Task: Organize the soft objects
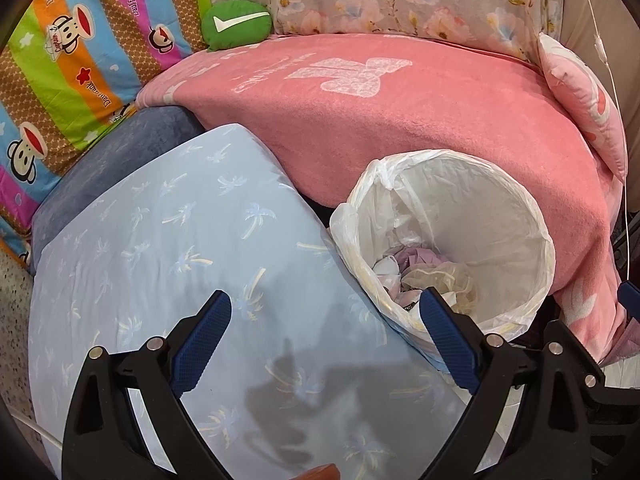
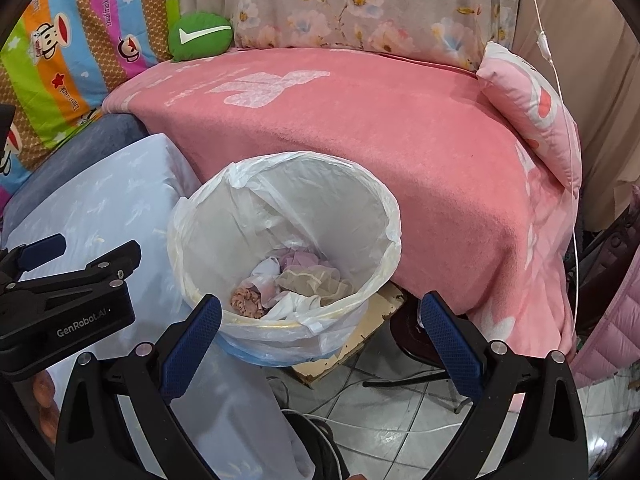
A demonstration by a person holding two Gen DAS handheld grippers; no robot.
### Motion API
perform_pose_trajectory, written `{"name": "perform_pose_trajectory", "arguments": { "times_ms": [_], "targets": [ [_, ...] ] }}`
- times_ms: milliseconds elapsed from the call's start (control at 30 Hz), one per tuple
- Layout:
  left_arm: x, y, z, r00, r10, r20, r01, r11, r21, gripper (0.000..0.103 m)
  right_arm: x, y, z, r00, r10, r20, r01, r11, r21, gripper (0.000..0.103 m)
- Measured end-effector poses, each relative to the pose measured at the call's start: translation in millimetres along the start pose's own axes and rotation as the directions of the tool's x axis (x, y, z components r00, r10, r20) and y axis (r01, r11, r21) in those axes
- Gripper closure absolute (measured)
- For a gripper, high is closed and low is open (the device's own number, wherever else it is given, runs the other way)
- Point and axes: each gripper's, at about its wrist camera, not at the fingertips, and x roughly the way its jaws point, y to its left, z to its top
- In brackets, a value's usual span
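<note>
Gaping empty, two tools (image 1: 325, 308) (image 2: 320, 310) flank one bin (image 2: 280, 208).

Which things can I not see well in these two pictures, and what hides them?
- Bin contents, both views: crumpled together, items not identifiable.
- Bin base, left wrist view: behind the right finger of the left gripper.
- Blue pillow, right wrist view: partly behind the left gripper.

Blue pillow (image 1: 168, 248): pale, palm-tree print, plump, lying tilted on a darker blue cushion, touching the bin.
Green pillow (image 1: 236, 24): small, round, white check mark, propped at the pink blanket's far corner.
Pink pillow (image 2: 532, 108): printed, leaning at the blanket's right edge.
</note>
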Motion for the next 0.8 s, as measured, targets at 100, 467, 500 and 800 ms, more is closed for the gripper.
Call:
{"name": "perform_pose_trajectory", "arguments": {
  "times_ms": [100, 467, 500, 800],
  "targets": [
    [0.8, -1.1, -1.6, 1.0, -0.002, -0.009, 0.002, 1.0, -0.002, 0.012, 0.9, -0.4, -0.7, 1.0, -0.003, -0.002, 0.003, 1.0, 0.002, 0.006],
    [0.3, -5.5, -5.1, 1.0, 0.026, -0.001, -0.026, 0.999, 0.021, 0.012, 2.3, -2.4, -2.3, 1.0, -0.01, -0.002, 0.01, 1.0, 0.003, 0.006],
    [0.6, -5.2, -5.2, 1.0, 0.026, -0.003, -0.026, 0.999, 0.021, 0.012, 2.2, -2.4, -2.3, 1.0, -0.01, -0.002, 0.01, 1.0, 0.003, 0.006],
    [-0.2, -5.1, -5.4, 0.999, 0.032, 0.001, -0.032, 0.999, 0.015, 0.012, 0.6, -2.7, -3.5, 1.0, -0.011, 0.001, 0.011, 1.0, 0.004, 0.006]
  ]
}}
